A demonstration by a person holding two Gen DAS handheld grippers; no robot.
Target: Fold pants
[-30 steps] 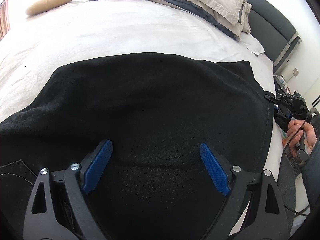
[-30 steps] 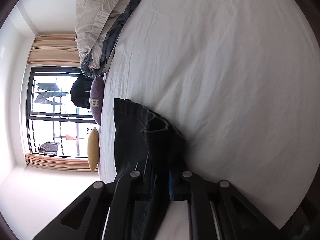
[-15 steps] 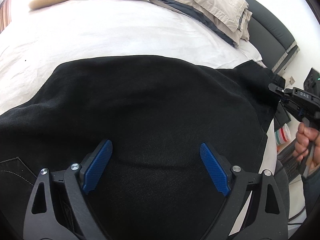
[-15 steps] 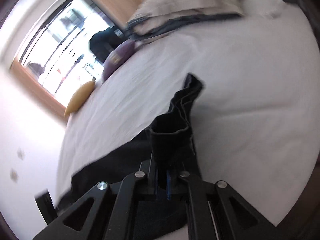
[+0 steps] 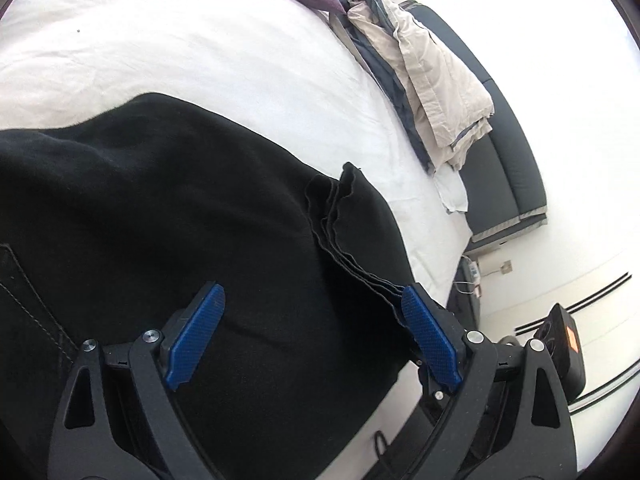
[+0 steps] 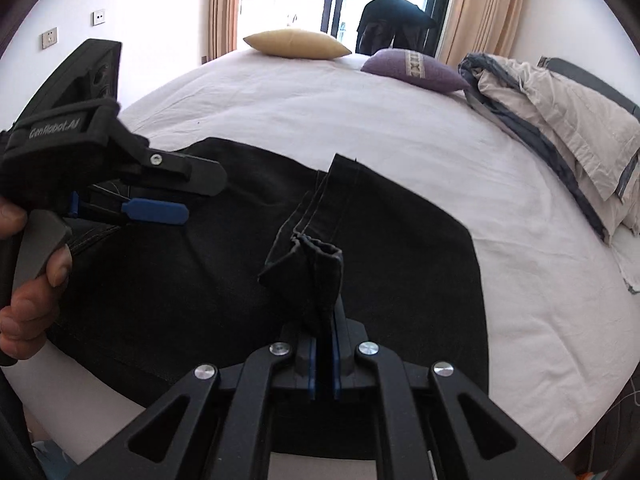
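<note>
Black pants [image 6: 400, 248] are lying spread across the white bed [image 6: 304, 116], one end doubled back over the rest; the hem edge is showing as a stack of layered seams in the left wrist view. The right tool [image 6: 323, 364] is sitting fully closed, its blue pads pinching a bunched corner of the hem, w/ fabric sticking up above the tips; the grip looks meant to carry that end across so leg lands on leg. The left tool [image 5: 316, 336] is hanging wide open just above the cloth, gripping nothing; its right pad is sitting next to the hem's layered edge, prob. lining up to take the other corner or pin the fold flat. In the right view the person's left hand [image 6: 24, 264] is wrapping the left tool's handle. A yellow pillow [image 6: 296, 44], a purple cushion [image 6: 416, 68] & a folded duvet [image 6: 560, 108] are sitting at the bed's far side, well apart from the work; fold appears partway done, hem not yet laid down & squared.
</note>
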